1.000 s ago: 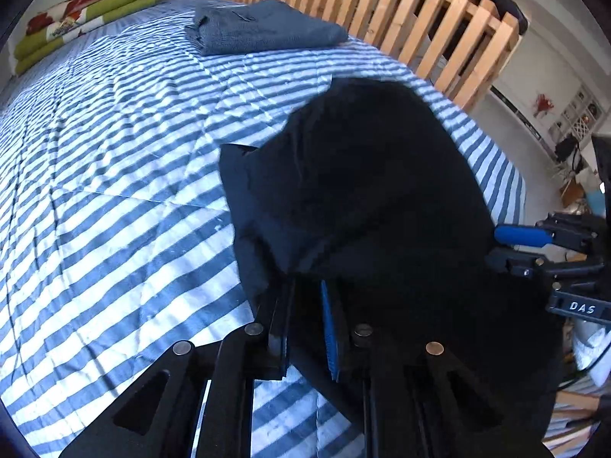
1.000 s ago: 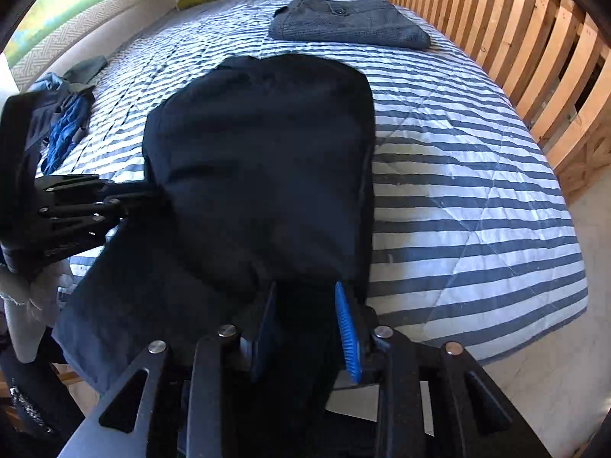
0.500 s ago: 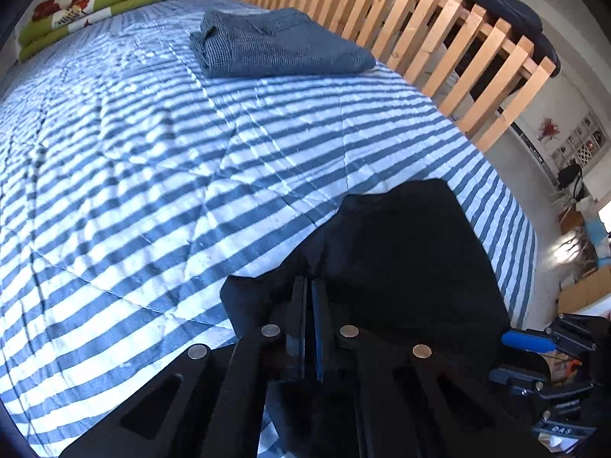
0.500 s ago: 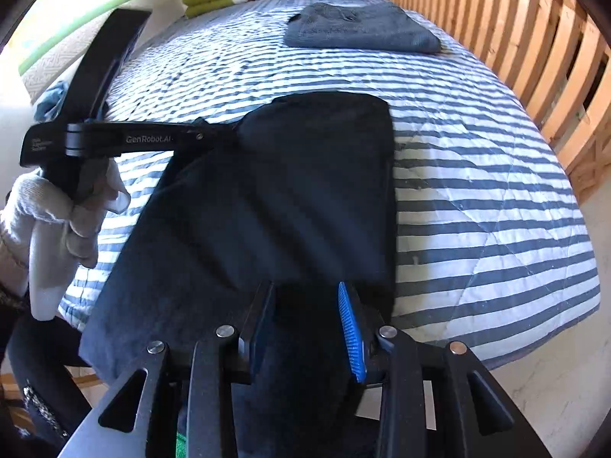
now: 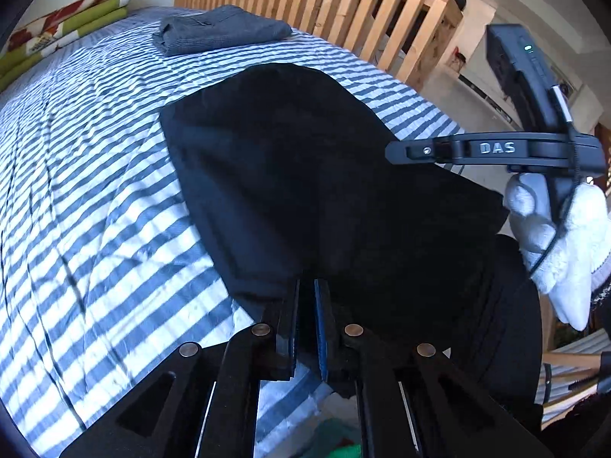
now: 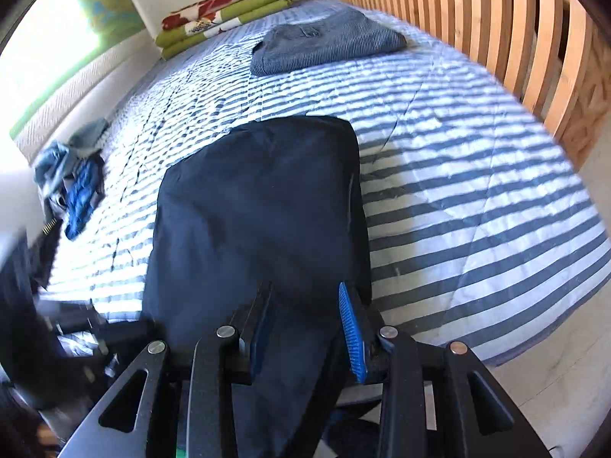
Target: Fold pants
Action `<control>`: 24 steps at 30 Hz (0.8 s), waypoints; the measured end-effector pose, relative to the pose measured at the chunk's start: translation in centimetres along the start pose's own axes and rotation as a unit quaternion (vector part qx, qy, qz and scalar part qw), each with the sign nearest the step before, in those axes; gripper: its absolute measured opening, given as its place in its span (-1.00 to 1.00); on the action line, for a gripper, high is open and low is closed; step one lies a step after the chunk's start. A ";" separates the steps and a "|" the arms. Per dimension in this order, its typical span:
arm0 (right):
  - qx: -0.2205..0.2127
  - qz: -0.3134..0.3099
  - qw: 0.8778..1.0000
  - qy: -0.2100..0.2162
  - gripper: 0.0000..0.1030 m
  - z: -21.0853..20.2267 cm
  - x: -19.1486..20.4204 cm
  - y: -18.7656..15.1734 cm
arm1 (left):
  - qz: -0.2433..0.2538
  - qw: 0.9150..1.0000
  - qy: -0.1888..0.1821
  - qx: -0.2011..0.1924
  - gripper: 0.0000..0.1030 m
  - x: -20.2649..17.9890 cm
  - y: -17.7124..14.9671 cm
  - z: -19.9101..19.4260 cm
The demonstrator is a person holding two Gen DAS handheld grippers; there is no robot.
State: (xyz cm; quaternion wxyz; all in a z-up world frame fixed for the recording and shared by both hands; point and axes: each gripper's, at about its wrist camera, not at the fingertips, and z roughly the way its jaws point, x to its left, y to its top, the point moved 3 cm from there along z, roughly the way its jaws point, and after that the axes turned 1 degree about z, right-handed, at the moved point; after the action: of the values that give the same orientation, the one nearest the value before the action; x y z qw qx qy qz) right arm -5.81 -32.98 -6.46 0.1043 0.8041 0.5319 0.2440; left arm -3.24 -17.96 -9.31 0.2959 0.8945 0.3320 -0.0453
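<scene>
The black pants (image 5: pixel 305 160) (image 6: pixel 259 206) lie flat on the striped bed (image 5: pixel 76 191) (image 6: pixel 477 210), and their near end hangs over the bed's edge. My left gripper (image 5: pixel 307 286) pinches the pants' near left edge; its jaws stand a thin slit apart and are opening slightly. Around a thick bunch of the same cloth at the near right edge, my right gripper (image 6: pixel 305 297) is shut. The left wrist view shows the right gripper (image 5: pixel 397 150) from the side, held by a white-gloved hand (image 5: pixel 561 244). The left gripper (image 6: pixel 95 328) is a blur at the lower left.
A folded grey garment (image 5: pixel 221 30) (image 6: pixel 328 45) lies at the far end of the bed, with folded green and red blankets (image 5: pixel 65 19) (image 6: pixel 221 15) behind it. A wooden slatted rail (image 5: pixel 343 11) (image 6: pixel 515 38) runs along the right. Loose blue clothes (image 6: pixel 72 183) lie at the left.
My left gripper has drawn back from over the bed to its near edge, still on the cloth. The pants now lie stretched out flat. The right gripper has barely moved.
</scene>
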 end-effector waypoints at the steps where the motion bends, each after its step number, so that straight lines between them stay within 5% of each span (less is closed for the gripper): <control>1: 0.008 -0.006 1.000 -0.006 -0.39 0.6 -0.1 0.2 | -0.009 1.000 -0.007 0.002 -0.86 0.2 0.0 -0.2; 4: 0.020 -0.029 0.999 -0.022 -0.39 1.1 0.3 0.6 | -0.030 1.000 -0.007 0.000 -0.75 1.0 0.9 -1.9; 7: 0.006 -0.035 0.999 -0.016 -0.37 -0.2 0.2 1.6 | -0.081 0.996 -0.015 -0.019 -0.17 3.1 2.7 -3.6; 9: -0.015 -0.030 0.999 -0.019 0.02 -1.0 -0.7 2.5 | -0.112 0.993 -0.012 -0.025 -0.08 4.6 4.1 -3.8; 12: -0.030 -0.012 0.999 -0.024 0.21 -1.3 -2.0 4.0 | -0.143 0.989 -0.008 -0.020 0.11 6.7 5.4 -3.1; 16: 0.024 -0.007 1.000 0.004 0.22 0.7 -3.2 5.2 | -0.198 0.980 -0.031 0.005 0.12 8.0 5.7 -0.9; 24: 0.086 0.005 0.996 0.028 0.22 4.6 -3.4 5.0 | -0.197 0.980 -0.012 0.037 0.12 7.7 6.3 2.6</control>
State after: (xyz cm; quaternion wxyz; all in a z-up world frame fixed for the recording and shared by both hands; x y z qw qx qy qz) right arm -0.60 -37.73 -9.24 0.0182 0.8054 0.5500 0.2202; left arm 6.99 -18.90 -10.45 0.2521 0.8210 0.4967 -0.1252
